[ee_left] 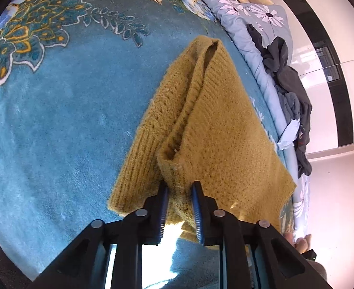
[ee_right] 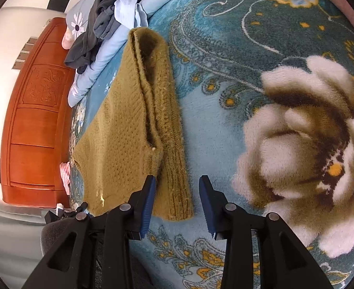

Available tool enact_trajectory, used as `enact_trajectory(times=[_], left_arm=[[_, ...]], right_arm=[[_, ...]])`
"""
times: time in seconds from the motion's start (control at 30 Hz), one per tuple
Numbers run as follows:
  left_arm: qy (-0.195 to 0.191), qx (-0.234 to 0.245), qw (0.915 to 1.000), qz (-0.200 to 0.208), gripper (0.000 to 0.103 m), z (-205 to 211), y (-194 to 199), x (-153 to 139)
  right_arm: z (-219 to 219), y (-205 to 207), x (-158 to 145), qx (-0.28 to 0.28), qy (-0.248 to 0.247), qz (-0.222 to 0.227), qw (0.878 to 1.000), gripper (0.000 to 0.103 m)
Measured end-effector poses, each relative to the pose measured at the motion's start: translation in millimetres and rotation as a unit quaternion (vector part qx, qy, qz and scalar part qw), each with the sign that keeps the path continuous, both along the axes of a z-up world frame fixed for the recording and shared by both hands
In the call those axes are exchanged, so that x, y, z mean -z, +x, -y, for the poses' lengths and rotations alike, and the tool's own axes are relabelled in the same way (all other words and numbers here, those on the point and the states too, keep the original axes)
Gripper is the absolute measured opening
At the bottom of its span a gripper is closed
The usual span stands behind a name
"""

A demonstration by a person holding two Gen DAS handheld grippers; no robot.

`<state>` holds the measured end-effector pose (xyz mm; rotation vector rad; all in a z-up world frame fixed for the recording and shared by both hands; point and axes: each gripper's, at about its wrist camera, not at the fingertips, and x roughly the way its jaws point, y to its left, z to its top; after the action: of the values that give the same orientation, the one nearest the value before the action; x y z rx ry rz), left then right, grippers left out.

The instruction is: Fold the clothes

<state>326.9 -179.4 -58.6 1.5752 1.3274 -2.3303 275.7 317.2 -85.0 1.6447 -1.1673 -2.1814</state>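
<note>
— What do the grippers look like?
— Left gripper [ee_left: 180, 187]: black angular arms, round silver pivot screws, blue ribbed pads [ee_left: 198, 213].
— And the right gripper [ee_right: 177, 180]?
— Same build: black frame, silver screws, blue pads [ee_right: 146, 207].

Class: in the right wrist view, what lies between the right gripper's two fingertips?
The mustard sweater's ribbed sleeve end and bare teal blanket; the right gripper is open.

The left tool [ee_left: 180, 187] sits low in the middle of its frame. Its two blue fingers are pinched on the yellow sweater [ee_left: 210, 125]. The right tool [ee_right: 178, 183], bottom middle, has its fingers spread wide, holding nothing.
</note>
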Motion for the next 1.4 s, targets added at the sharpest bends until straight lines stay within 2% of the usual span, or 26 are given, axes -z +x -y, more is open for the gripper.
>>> enact_trajectory(times=[0.17, 0.2, 0.23, 0.27, 0.3, 0.33, 0.37, 0.4, 0.47, 0.6, 0.7, 0.8, 1.03, 1.1, 1.17, 1.23, 1.27, 1.4], left_arm=[[0.007, -0.005, 1.0000, -0.004, 0.019, 1, 2, 4], [0.010, -0.006, 0.9999, -0.006, 0.019, 1, 3, 4], [0.018, -0.004, 0.9998, -0.012, 0.020, 1, 4, 1], [0.018, -0.004, 0.9996, -0.021, 0.024, 2, 5, -4], [0.006, -0.006, 0.9995, -0.031, 0.038, 5, 7, -11], [-0.011, -0.009, 0.9992, -0.038, 0.048, 8, 8, -18], [-0.038, -0.017, 0.9983, -0.041, 0.061, 11, 9, -24], [-0.061, -0.024, 0.9969, -0.045, 0.065, 16, 9, -30], [-0.072, -0.020, 0.9965, -0.037, 0.070, 22, 2, -27], [-0.063, -0.002, 0.9980, -0.006, 0.071, 28, -13, -6], [-0.050, 0.001, 0.9987, -0.007, 0.071, 25, -16, 5], [-0.037, 0.027, 0.9987, -0.021, 0.072, 16, -19, 8], [-0.065, 0.029, 0.9973, -0.016, 0.068, 4, -20, 4], [-0.084, 0.030, 0.9960, -0.005, 0.054, -1, -21, 4], [-0.094, 0.020, 0.9953, 0.005, 0.046, -1, -18, 5], [-0.086, 0.006, 0.9962, 0.010, 0.038, 3, -16, 5], [-0.081, 0.004, 0.9966, 0.017, 0.034, 5, -18, 6], [-0.078, 0.022, 0.9960, 0.038, 0.019, 8, -40, -5]], right_arm=[[3, -2, 1, -0.006, -0.006, -0.008, 1.000, 0.038], [4, -2, 1, -0.008, -0.006, -0.010, 1.000, 0.039], [4, -2, 2, -0.009, -0.007, -0.013, 1.000, 0.044], [4, -1, 2, -0.009, -0.009, -0.016, 1.000, 0.047], [3, 0, 3, -0.009, -0.014, -0.019, 1.000, 0.049], [2, 1, 3, -0.009, -0.020, -0.021, 1.000, 0.049], [1, 1, 4, -0.008, -0.021, -0.023, 0.999, 0.051], [0, 1, 4, -0.008, -0.021, -0.025, 0.999, 0.059], [-1, 0, 4, -0.009, -0.025, -0.032, 0.999, 0.060], [2, -8, 5, -0.009, -0.026, -0.040, 0.999, 0.060], [3, -15, 7, -0.006, -0.037, -0.042, 0.998, 0.060], [7, -21, 10, -0.010, -0.048, -0.045, 0.998, 0.060], [16, -33, 16, 0.000, -0.065, -0.049, 0.997, 0.062], [18, -35, 16, -0.002, -0.067, -0.051, 0.996, 0.060], [20, -37, 17, -0.004, -0.061, -0.044, 0.997, 0.051], [21, -39, 19, -0.002, -0.047, -0.027, 0.999, 0.035], [21, -40, 20, 0.001, -0.047, -0.015, 0.999, 0.031], [13, -48, 27, 0.030, -0.105, 0.028, 0.994, 0.022]])
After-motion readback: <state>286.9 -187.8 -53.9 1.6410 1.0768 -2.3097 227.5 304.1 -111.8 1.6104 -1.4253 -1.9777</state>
